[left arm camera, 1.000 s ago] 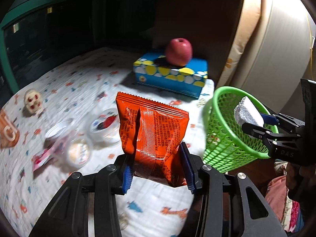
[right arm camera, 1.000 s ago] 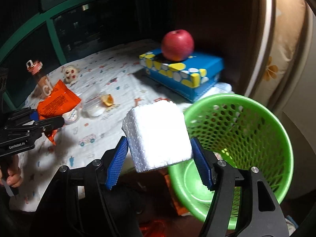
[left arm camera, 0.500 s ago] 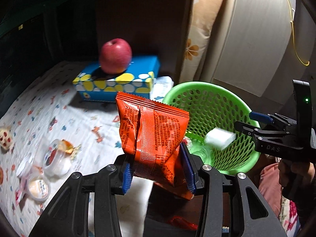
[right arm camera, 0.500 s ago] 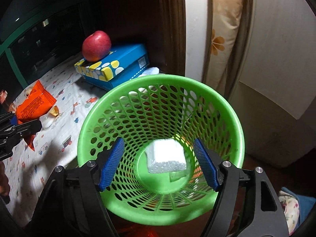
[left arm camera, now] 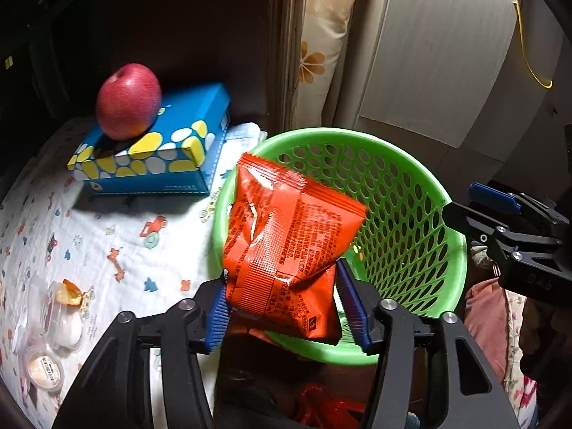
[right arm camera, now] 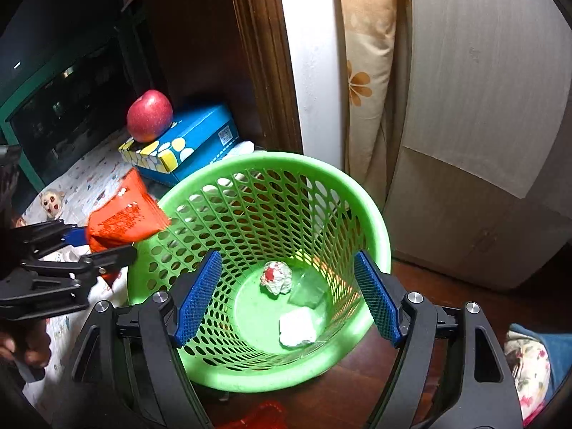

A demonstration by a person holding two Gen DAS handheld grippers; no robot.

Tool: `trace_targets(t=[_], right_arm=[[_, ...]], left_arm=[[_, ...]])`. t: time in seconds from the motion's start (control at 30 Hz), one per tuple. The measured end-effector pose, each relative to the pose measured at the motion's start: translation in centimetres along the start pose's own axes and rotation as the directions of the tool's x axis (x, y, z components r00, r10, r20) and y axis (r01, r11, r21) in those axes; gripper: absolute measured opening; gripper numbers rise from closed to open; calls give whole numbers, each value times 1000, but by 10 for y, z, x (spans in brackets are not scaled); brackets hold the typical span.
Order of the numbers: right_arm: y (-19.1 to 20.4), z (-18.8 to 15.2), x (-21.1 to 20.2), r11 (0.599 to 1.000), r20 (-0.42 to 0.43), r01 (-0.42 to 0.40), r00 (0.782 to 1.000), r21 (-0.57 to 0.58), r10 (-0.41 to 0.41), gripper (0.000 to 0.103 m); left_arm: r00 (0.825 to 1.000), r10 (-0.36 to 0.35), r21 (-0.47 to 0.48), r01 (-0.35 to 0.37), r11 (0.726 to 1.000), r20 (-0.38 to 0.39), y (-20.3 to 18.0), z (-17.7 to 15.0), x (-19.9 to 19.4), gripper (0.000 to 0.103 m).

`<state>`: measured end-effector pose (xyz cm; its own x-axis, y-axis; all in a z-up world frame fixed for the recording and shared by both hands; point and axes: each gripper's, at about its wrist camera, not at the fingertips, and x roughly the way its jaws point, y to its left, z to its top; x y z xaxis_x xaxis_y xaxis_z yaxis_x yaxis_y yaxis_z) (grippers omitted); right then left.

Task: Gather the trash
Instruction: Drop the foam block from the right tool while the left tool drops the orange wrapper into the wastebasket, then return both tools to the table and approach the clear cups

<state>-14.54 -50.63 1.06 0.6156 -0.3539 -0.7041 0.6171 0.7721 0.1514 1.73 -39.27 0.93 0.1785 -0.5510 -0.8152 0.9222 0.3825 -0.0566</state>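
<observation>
Styrofoam block (right arm camera: 297, 327) is now lying at the bottom of the green mesh basket (right arm camera: 371, 214), dropped a moment ago | right gripper (right arm camera: 287, 298) is hanging wide open, empty | left gripper (left arm camera: 287, 307) is pinching the orange snack bag (left arm camera: 286, 246), now swinging over the rim (next in, probably) | bag is hiding the basket floor in left view; the clear scrap beside the crumpled wad (right arm camera: 276, 278) is hard to name

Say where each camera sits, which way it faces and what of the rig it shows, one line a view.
Left wrist: on the left gripper, looking forward and down past the orange packet it grips to the basket; the right gripper shows at right.
Right wrist: on the open right gripper, looking down into the basket at the foam block; the left gripper shows at left.
Shared: basket, packet, apple, blue box.
</observation>
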Motion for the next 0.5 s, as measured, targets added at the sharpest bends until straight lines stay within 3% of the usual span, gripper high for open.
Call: trace_targets(t=[0.17, 0.3, 0.5], right_arm=[[1, 1, -6, 1000, 11, -16, 1000, 2, 16, 77], [9, 2, -11, 999, 18, -35, 999, -16, 35, 77], [40, 5, -10, 993, 17, -93, 995, -73, 94, 79]], left_arm=[[1000, -11, -9, 11, 1000, -4, -3, -2, 4, 70], [1000, -8, -45, 9, 999, 16, 7, -7, -5, 73], [996, 79, -133, -74, 988, 33, 45, -31, -28, 75]])
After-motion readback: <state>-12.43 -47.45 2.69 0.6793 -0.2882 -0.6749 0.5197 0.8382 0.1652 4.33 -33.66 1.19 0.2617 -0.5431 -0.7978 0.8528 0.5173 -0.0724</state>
